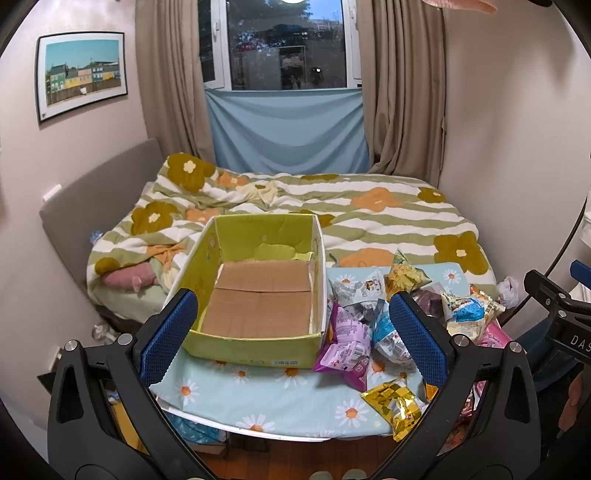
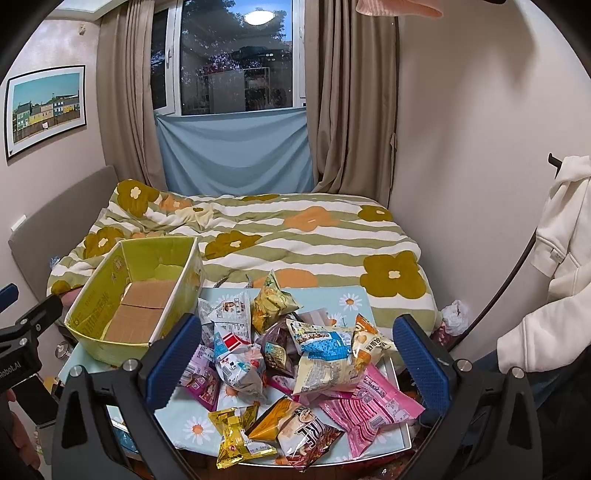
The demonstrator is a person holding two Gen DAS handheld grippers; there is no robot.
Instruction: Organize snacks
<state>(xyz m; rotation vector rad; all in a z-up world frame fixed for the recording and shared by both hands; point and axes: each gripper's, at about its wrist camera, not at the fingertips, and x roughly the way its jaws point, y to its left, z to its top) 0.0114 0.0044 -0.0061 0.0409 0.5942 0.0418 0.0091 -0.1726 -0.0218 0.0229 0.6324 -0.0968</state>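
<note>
My left gripper (image 1: pixel 291 345) gapes wide before the empty box (image 1: pixel 258 295); my right gripper (image 2: pixel 297 360) gapes wide over the snack pile (image 2: pixel 295 354).

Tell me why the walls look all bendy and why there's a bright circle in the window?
Both views come through fisheye lenses, so the walls and curtains bow near the edges and the corners go black. In the right wrist view the bright circle is a ceiling lamp mirrored in the window glass; in the left wrist view only its lower edge peeks in at the top. Neither view looks blurred.
</note>
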